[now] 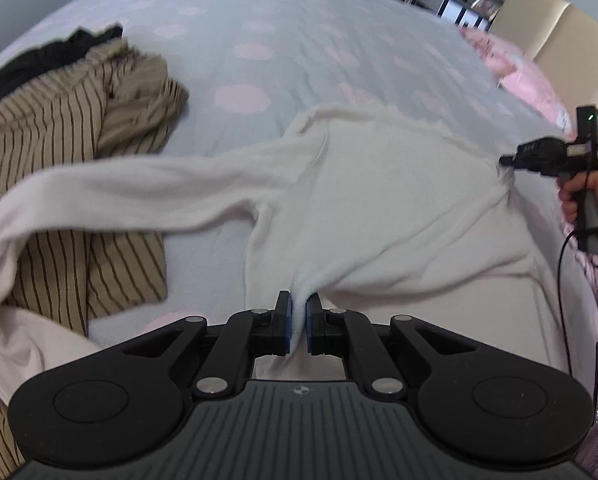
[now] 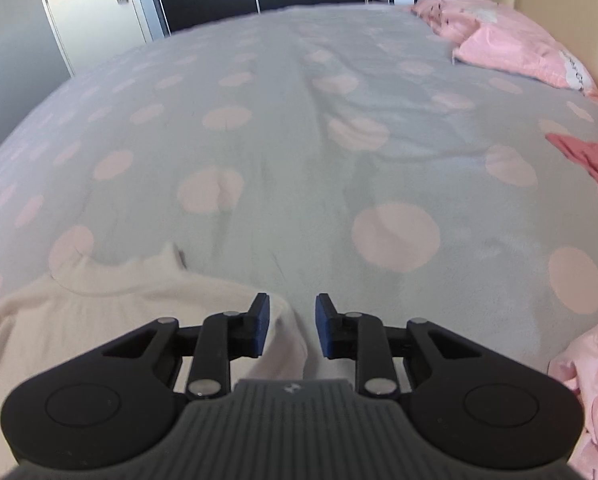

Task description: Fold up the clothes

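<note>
While the white sweater [image 1: 379, 200] lies spread on the dotted bed [image 1: 259, 40], the left claw [image 1: 297, 312] pinches its hem; the right claw [image 2: 292, 326] straddles its edge, jaws still apart.

Striped clothes [image 1: 59, 128] crowd the left; the dotted bedspread [image 2: 283, 152] ahead lies open.

Left gripper [image 1: 297, 302] clamped, angled down; right gripper [image 2: 292, 306] jaws apart, angled down.

striped garment [image 1: 39, 128] cropped left, shelf items [image 1: 455, 4] blurred
</note>
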### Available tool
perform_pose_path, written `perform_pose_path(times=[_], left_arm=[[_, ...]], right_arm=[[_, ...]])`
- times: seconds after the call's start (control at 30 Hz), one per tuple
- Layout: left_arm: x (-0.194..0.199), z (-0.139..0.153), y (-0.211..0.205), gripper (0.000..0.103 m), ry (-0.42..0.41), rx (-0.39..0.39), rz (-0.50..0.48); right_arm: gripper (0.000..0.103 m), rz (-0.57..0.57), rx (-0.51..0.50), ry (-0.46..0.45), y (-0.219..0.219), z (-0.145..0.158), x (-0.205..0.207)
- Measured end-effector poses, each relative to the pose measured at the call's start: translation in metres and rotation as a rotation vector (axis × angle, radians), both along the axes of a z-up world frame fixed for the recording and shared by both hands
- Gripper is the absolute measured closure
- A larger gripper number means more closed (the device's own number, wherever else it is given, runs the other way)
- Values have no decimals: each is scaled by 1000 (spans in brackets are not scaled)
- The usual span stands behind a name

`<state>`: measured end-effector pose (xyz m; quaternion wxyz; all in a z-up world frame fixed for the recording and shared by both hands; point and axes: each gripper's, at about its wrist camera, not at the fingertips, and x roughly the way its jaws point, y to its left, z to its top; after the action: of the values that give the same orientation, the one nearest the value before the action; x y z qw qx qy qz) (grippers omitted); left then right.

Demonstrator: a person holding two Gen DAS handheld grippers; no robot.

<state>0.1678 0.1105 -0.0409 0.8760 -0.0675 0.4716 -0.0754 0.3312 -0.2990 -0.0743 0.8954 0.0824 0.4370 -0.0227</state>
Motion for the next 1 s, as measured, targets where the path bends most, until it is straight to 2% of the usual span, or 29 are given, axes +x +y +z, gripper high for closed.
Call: perform_pose_path(times=[0.03, 0.1, 0.2, 0.27, 0.3, 0.33, 0.4, 0.6, 0.83, 1.0], left_arm=[[-2, 8, 2, 99, -58, 10, 24], [0, 19, 10, 99, -110, 18, 91], [10, 9, 17, 99, -31, 22, 119], [13, -1, 18, 99, 17, 47, 117], [13, -4, 18, 99, 34, 52, 109], [13, -7, 18, 99, 49, 57, 101], [10, -8, 18, 99, 53, 62, 88], [7, -10, 15, 99, 57, 78, 65], [6, -8, 8, 99, 47, 72, 50], [6, -6, 8, 99, 48, 67, 45]], right_arm=[[97, -9, -26, -35, 2, 3, -1], [97, -26, -92, -125, 7, 11, -4], [96, -34, -77, -143, 7, 12, -2], [92, -43, -22, -139, 3, 9, 1], [87, -55, -27, -143, 1, 9, 1], [74, -66, -38, -148, 0, 10, 1], [72, -67, -37, -159, -5, 13, -1], [87, -55, 61, -43, -20, 10, 0], [88, 9, 72, 12, -18, 17, -14], [84, 69, -11, 67, -6, 19, -27]])
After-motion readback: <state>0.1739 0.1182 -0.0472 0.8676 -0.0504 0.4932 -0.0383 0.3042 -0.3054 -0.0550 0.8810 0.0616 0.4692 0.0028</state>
